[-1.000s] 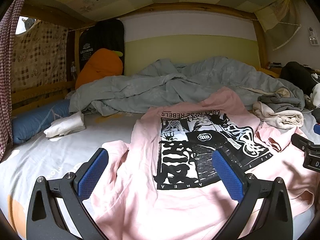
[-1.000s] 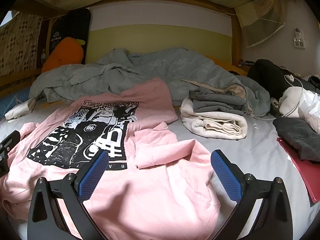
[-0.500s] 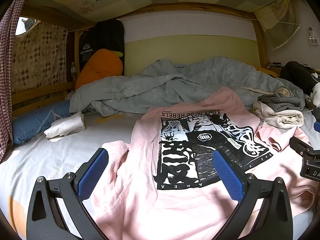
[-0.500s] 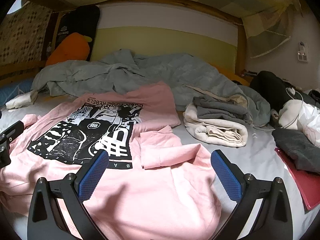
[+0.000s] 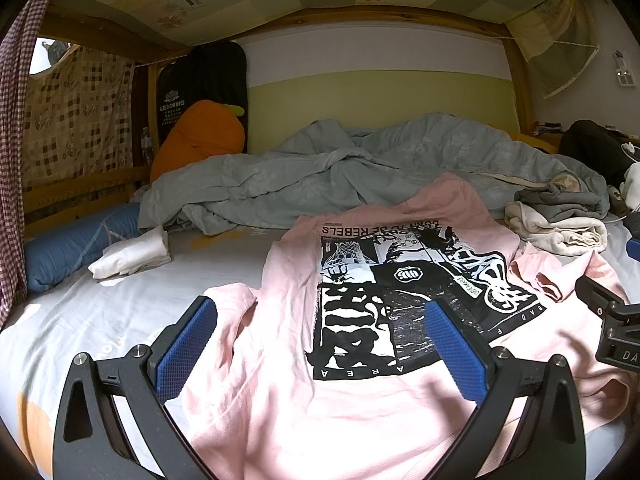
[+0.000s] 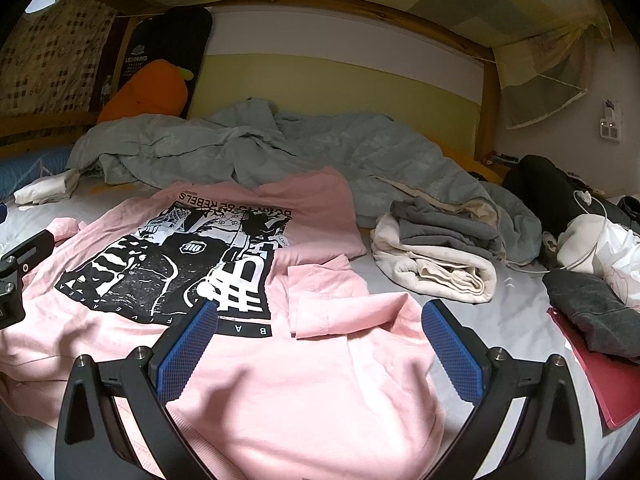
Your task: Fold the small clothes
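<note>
A pink sweatshirt (image 5: 292,364) with a large black-and-white print (image 5: 360,312) lies spread face up on the bed, hem towards me; it also fills the lower left of the right wrist view as the pink sweatshirt (image 6: 320,380). One sleeve (image 6: 332,300) is folded over near the print's right side. My left gripper (image 5: 320,344) hovers open above the lower left part of the shirt, nothing between its blue pads. My right gripper (image 6: 318,342) hovers open over the shirt's lower right part, empty too. Each gripper shows at the edge of the other's view.
A rumpled grey-green duvet (image 5: 360,172) lies across the back of the bed. Folded cream and grey clothes (image 6: 440,256) sit right of the shirt, dark clothes and a red folder (image 6: 592,376) farther right. White cloth (image 5: 132,254), a blue bolster (image 5: 76,244) and an orange plush (image 5: 200,136) are at left.
The right wrist camera has swung rightwards and slightly up, so the shirt sits farther left in its view. The left gripper has hardly moved. Both stay open.
</note>
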The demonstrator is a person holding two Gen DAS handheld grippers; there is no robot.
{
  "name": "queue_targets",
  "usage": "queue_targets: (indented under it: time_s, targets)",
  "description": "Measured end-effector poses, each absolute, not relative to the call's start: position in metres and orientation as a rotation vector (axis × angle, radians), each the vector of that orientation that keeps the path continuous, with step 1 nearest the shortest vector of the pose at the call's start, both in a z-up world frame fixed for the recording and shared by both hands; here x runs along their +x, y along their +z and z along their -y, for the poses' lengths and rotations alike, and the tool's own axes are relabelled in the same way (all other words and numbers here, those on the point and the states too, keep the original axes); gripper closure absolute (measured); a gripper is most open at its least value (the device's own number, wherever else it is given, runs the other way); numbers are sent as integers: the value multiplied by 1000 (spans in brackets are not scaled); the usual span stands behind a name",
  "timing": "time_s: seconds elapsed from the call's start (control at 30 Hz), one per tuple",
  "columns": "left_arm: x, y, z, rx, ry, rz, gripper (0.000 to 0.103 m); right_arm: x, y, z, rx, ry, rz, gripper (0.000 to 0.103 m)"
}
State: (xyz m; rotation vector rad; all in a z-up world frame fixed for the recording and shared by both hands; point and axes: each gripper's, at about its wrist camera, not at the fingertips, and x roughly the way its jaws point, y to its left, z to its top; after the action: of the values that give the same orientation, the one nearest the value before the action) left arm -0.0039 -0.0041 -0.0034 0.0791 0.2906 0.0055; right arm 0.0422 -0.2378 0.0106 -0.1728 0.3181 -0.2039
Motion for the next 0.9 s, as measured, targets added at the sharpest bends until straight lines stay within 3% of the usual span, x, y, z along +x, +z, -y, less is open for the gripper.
queue_targets:
  time_s: [0.9]
  targets:
    - [-5,-3,11,87,8,-265,0,34,14,246,-110,-163,-292,1]
